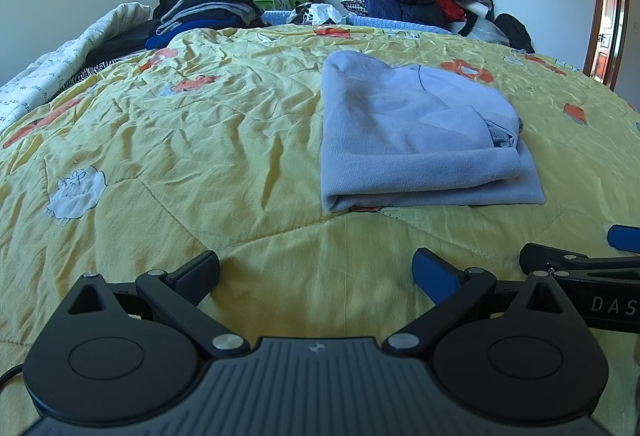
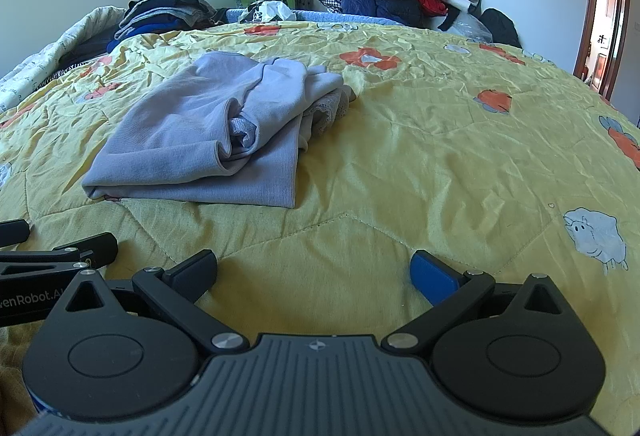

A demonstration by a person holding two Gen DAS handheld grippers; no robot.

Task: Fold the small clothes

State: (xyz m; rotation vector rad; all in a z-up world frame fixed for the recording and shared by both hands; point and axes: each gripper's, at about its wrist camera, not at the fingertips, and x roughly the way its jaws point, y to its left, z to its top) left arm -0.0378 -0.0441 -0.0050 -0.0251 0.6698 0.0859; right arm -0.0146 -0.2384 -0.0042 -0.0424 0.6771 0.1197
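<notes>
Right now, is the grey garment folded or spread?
Folded. The grey garment lies on the yellow quilt in stacked layers, doubled edge nearest, loose inner folds at one side.

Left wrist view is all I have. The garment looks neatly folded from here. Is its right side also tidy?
Observer: No. In the right wrist view the garment gapes on that side: the layers bulge open, and a lacy trim sticks out at the far corner.
Operator: Does the right claw hold any cloth?
Observer: No. The right claw is open and empty. Only bare quilt shows between its fingers, and it is short of the garment.
</notes>
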